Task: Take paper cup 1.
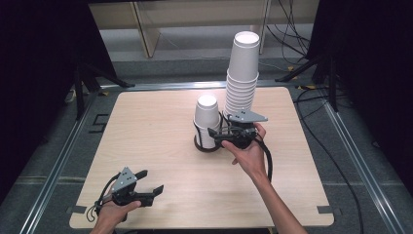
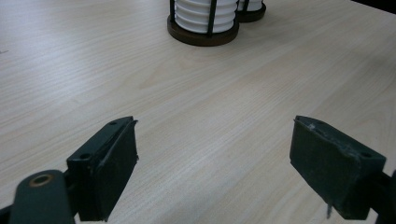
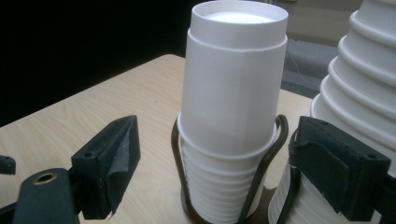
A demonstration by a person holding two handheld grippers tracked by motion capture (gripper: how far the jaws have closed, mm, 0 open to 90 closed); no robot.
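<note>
Paper cup stacks (image 1: 207, 117) (wire-caged) beside right gripper (image 1: 229, 136)

Two cup stacks mid-table, my grippers on either side of the action

The short cup stack (image 1: 206, 122) sits in its wire holder (image 1: 207, 145) mid-table, with the tall cup stack (image 1: 242, 78) just right of it and a bit farther. My right gripper (image 1: 219, 134) is right beside the short stack, on its near right. My left gripper (image 1: 148, 187) sits well apart at the table's (image 1: 156, 126) near left corner.
</note>
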